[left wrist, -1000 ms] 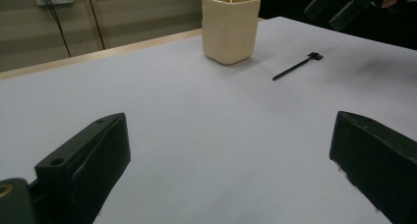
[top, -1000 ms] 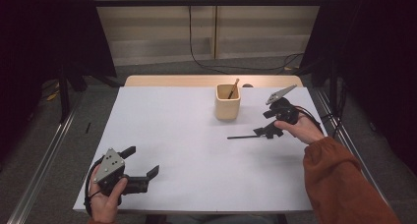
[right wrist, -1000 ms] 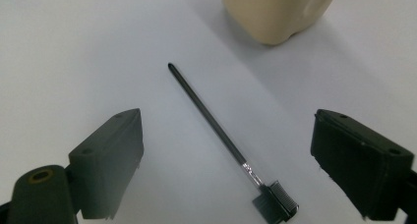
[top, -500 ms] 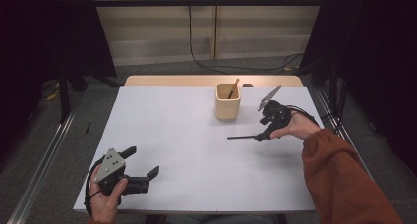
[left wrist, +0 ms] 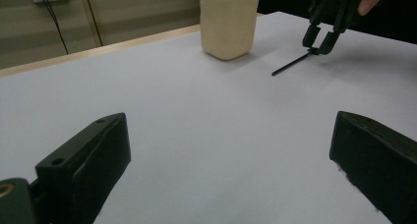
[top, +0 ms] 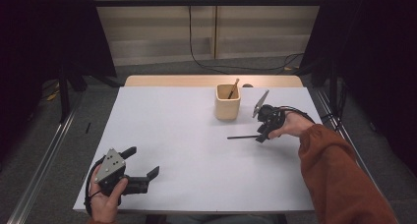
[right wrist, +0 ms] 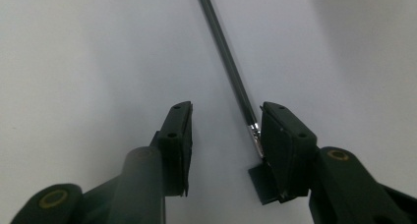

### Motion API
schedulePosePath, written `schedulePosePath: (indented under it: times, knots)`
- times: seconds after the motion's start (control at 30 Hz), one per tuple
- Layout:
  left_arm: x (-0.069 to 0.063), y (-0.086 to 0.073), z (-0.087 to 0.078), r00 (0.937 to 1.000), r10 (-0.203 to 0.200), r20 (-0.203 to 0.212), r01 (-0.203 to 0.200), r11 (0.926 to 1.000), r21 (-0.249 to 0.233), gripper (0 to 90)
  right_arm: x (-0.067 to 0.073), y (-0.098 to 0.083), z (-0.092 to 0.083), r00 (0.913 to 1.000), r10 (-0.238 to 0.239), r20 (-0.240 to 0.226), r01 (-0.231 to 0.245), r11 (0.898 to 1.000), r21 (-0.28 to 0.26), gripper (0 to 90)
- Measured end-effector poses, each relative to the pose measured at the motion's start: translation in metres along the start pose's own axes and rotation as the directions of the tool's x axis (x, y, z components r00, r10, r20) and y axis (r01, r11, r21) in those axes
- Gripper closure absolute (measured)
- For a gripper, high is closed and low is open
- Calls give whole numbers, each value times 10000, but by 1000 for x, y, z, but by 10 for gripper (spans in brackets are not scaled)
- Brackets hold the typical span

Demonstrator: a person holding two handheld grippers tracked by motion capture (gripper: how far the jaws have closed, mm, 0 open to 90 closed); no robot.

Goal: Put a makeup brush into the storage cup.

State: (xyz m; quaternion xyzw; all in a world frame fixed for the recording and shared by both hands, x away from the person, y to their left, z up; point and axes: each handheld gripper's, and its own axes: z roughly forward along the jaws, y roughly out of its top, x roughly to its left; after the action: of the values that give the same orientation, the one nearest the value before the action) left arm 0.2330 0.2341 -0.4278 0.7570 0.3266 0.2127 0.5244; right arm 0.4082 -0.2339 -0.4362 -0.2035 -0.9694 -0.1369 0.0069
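The right gripper [top: 261,134] stands over the near-right end of a thin black stick [top: 243,136] that lies flat on the white table [top: 187,150], just right of and nearer than the beige cup [top: 227,102]. Its jaws have just been closing with the stick's end between them, but in the right gripper view a gap remains: the stick [right wrist: 231,67] lies against the right-hand pad while the other pad stands clear of it, so nothing is pinched yet. The likely trouble is that off-centre fit; as the pads meet, the slim rod could roll or be pushed sideways and slip out, or be caught only at its very tip and pivot when lifted. The left gripper [top: 140,179] rests at the near-left corner, spread wide and empty. A small dark tab at the stick's end is partly covered by the pad, and I cannot tell what it is. A wooden stick [top: 233,88] leans in the cup, its lower part hidden.
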Motion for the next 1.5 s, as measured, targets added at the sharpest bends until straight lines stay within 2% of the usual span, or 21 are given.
schedulePosePath:
  times: [0.1,0.23,0.33,0.43,0.77,0.83,0.97,1.33,1.37,1.47,1.5]
  knots:
    - [0,0,1,10000,-27,16,27,10000,-5,19,-1,0,1,9999,-20,135,18,10000,88,579]
    - [0,0,1,10000,-17,20,17,10000,5,19,-3,2,2,9990,-298,319,290,9993,252,587]
    - [0,0,0,10000,-23,13,23,10000,6,19,-4,4,2,9990,-280,341,271,9993,253,597]
    - [0,0,1,10000,-22,35,22,10000,2,18,-5,4,5,9976,-403,556,386,9988,315,649]
    - [1,0,0,10000,-12,-14,12,10000,-1,19,-6,4,13,9976,-469,517,439,9974,564,672]
    - [1,0,1,10000,-30,1,30,10000,37,19,-6,4,13,9972,-478,578,450,9978,483,669]
    - [1,0,1,10000,-38,20,38,10000,28,19,-6,4,15,9970,-630,443,597,9956,721,684]
    - [1,0,0,10000,-8,18,8,10000,48,19,-10,6,18,9984,-560,124,546,9942,929,747]
    - [1,0,0,10000,-10,19,10,10000,56,19,-9,7,18,9988,-475,97,462,9934,1046,758]
    - [1,0,0,10000,20,14,-20,10000,60,19,-9,12,19,9972,-743,79,725,9879,1372,789]
    - [1,0,0,10000,21,25,-21,10000,55,19,-8,13,19,9977,-676,77,657,9865,1499,799]
